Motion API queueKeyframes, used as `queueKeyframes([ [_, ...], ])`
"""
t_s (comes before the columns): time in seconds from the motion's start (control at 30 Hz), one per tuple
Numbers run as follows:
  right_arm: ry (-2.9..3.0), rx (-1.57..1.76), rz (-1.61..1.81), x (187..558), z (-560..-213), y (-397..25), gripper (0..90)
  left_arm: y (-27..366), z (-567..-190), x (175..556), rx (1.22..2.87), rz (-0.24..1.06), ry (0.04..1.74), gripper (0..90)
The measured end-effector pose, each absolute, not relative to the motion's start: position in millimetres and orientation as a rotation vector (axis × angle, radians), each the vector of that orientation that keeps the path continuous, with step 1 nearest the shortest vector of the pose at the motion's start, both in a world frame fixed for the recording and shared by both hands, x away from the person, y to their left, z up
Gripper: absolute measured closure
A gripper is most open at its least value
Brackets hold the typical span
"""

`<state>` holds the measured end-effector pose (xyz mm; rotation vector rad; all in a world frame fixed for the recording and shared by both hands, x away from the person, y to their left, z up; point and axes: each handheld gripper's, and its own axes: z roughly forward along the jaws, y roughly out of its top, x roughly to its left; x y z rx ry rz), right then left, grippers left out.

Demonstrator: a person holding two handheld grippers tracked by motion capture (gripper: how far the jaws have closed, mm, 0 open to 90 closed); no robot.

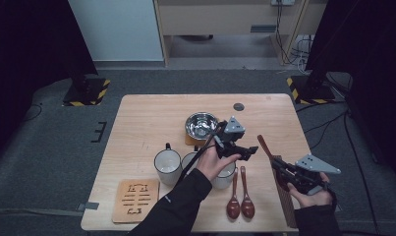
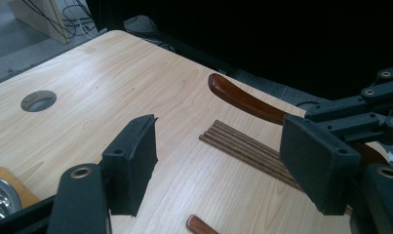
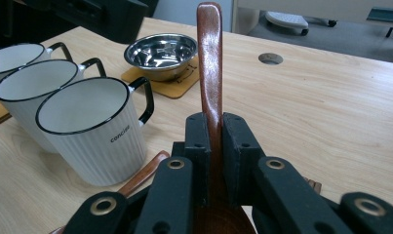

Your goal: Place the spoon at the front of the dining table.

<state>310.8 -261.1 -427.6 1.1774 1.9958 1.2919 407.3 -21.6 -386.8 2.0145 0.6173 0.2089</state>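
I have the right tongs (image 1: 279, 173) clamped tight on a wooden spoon (image 3: 209, 68), gripping it low on the handle just above the bowl, so the handle sticks out ahead of the jaws and clear of the surface (image 1: 151, 113), over the bundle of chopsticks (image 2: 243, 148) near the right edge. My left tongs (image 1: 244, 152) hang wide open with nothing between the jaws, hovering mid-surface beside the white mugs (image 3: 94, 129) and pointed toward the raised handle. I judge this as the carrying step: the spoon is picked up but not yet placed. Two more spoons (image 1: 240, 199) lie side by side near the front edge. Next I would swing the held spoon toward a mug or the steel bowl (image 1: 201, 125) at the middle, keeping the grip firm and the handle clear of the left tongs.
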Motion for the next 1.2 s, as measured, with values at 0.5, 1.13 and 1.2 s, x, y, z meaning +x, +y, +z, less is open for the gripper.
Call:
queueKeyframes([
  [0.5, 1.997, 1.165, 1.304, 310, -427, -259, 81.8, -36, -389, 408, 2.023, 0.181, 0.628, 33.7],
  [1.13, 2.011, 1.15, 1.308, 311, -428, -255, 81.8, -48, -397, 410, 2.0, 0.088, 0.676, 45.9],
  [1.2, 2.011, 1.151, 1.31, 311, -428, -255, 81.8, -48, -397, 410, 2.001, 0.087, 0.678, 48.6],
])
